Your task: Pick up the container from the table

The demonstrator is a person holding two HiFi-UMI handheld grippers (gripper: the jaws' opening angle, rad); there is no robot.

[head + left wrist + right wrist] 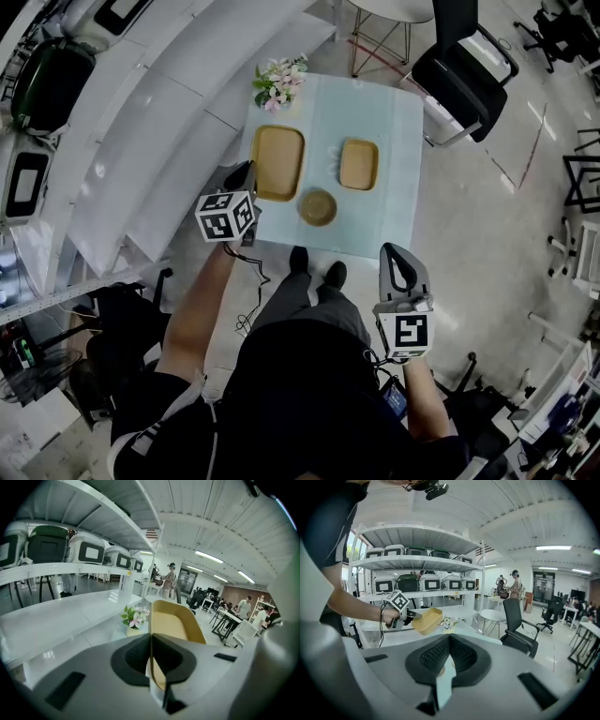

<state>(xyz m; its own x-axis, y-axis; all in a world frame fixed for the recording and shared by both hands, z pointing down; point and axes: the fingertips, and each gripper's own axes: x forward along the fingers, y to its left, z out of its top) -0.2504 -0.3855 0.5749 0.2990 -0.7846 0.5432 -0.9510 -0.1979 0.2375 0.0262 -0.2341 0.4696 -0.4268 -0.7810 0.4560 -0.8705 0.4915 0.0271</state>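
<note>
A large rectangular tan container [277,161] is gripped by its near rim in my left gripper [248,172], which is shut on it. In the right gripper view the container [427,620] hangs in the air, tilted, clear of the table, with the left gripper [412,614] at its edge. In the left gripper view the container [174,620] stands edge-on, its thin rim pinched between the jaws of the left gripper [151,637]. My right gripper [400,255] hovers off the table's near right corner, shut and holding nothing [450,640].
A smaller tan container [359,164] and a round tan bowl [318,207] rest on the light blue table [398,122]. A flower pot [279,82] stands at its far left corner. White shelving [141,141] runs along the left; a black chair [459,75] stands at the far right.
</note>
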